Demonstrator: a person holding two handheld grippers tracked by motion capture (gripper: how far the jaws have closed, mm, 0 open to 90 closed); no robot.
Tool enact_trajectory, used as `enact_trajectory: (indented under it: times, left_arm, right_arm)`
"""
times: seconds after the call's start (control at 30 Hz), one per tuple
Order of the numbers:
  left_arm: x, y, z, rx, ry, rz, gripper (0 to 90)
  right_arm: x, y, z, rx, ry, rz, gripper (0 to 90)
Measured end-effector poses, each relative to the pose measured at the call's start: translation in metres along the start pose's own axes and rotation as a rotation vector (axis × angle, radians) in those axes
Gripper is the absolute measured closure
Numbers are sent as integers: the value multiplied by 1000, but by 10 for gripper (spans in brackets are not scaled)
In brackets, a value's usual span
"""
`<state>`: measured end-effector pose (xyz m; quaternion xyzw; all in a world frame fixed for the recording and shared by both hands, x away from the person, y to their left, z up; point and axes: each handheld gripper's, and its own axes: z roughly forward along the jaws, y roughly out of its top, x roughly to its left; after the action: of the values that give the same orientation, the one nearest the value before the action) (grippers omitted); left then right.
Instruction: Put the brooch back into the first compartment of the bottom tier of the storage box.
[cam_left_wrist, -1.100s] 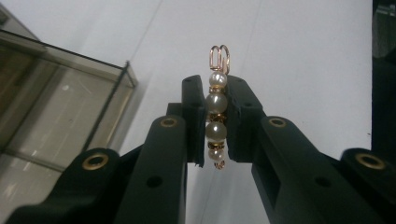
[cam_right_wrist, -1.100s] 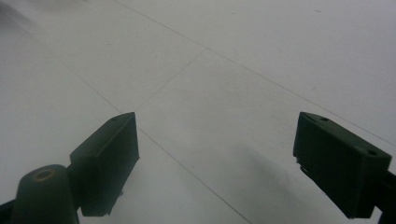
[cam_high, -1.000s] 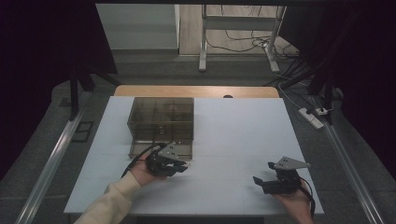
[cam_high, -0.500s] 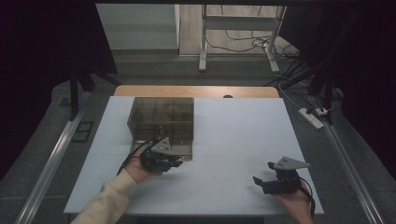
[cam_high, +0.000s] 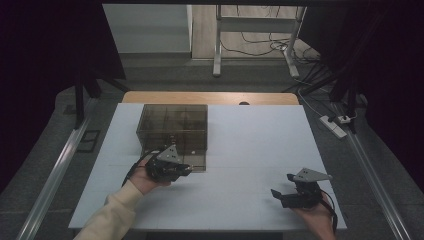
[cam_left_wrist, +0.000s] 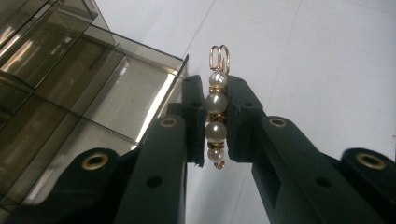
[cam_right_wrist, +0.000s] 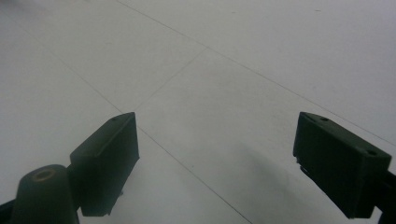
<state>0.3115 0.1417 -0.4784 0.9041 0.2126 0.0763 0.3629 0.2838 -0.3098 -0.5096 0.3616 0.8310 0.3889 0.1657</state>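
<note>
A string of pearl beads with gold spacers and a gold loop on top (cam_left_wrist: 215, 109) stands upright between the pads of my left gripper (cam_left_wrist: 216, 119), which is shut on it. This left gripper (cam_high: 183, 170) sits at the near right corner of the smoked clear compartment box (cam_high: 172, 131), whose open compartments (cam_left_wrist: 88, 93) lie to the left of the jaws in the left gripper view. My right gripper (cam_high: 281, 189) rests near the table's front right, open, with bare white table between its pads (cam_right_wrist: 112, 158).
The white table (cam_high: 250, 145) carries the box at its left middle. A wooden edge (cam_high: 210, 97) runs along the far side. Beyond it, cables and a metal stand leg (cam_high: 217, 45) lie on the floor. A power strip (cam_high: 334, 125) lies to the right.
My left gripper has shifted a little left and toward the box's front corner, still holding the bead piece. The right gripper has kept still.
</note>
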Motion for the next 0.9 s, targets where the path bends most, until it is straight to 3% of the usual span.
enact_trajectory:
  times: [0.9]
  left_arm:
    - [10, -7, -7, -1, 34, -27, 783]
  right_arm:
    - [0, -1, 1, 11, 2, 0, 138]
